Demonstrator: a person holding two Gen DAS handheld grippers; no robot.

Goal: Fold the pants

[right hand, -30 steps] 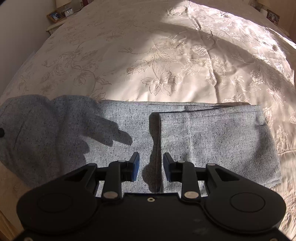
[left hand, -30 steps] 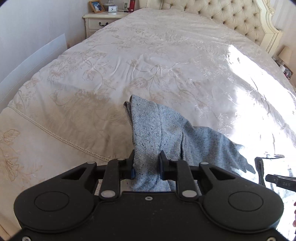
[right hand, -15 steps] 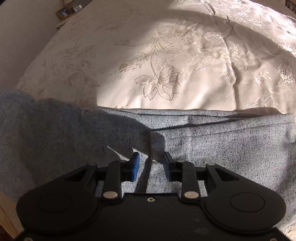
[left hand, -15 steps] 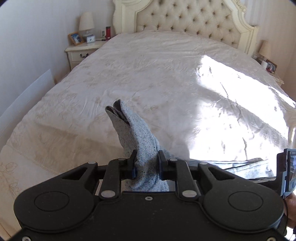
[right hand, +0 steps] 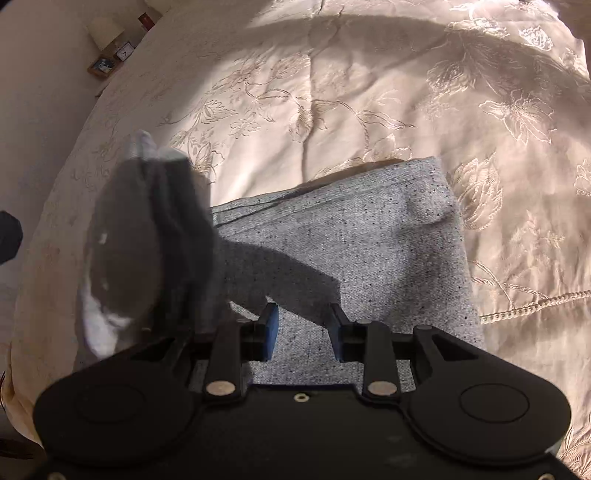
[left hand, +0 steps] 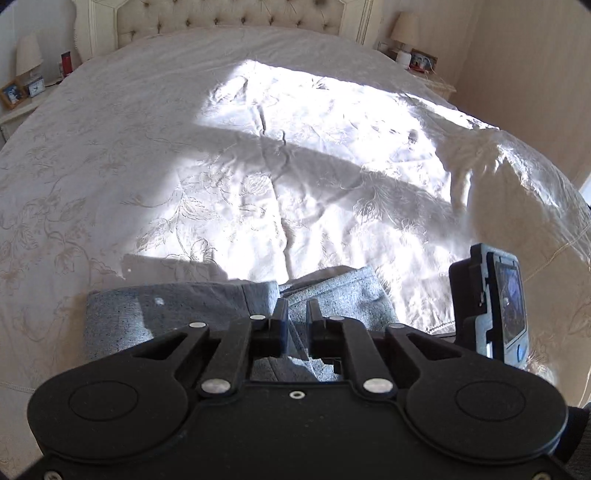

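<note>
Grey speckled pants [right hand: 351, 240] lie folded on the bed near its foot edge. My right gripper [right hand: 303, 308] hovers just over their flat part, its jaws opening a little, with nothing between them. A raised, blurred fold of the pants [right hand: 147, 229] hangs at the left of the right wrist view. In the left wrist view my left gripper [left hand: 297, 302] is above the pants [left hand: 166, 314]. Its jaws are closing and narrow, with a thin edge of grey cloth between them. The right gripper's body [left hand: 487, 306] stands close on the right.
A cream embroidered bedspread [left hand: 258, 166] covers the whole bed, with a bright sun patch across the middle. Tufted headboard [left hand: 240, 14] at the far end. Nightstands with lamps and frames stand at far left [left hand: 22, 85] and far right [left hand: 417, 59]. The bedspread's trim [right hand: 535, 299] runs along the near edge.
My left gripper swung right with the pants' end and its jaws narrowed. That end now hangs over the folded part. My right gripper moved right along the pants and lower.
</note>
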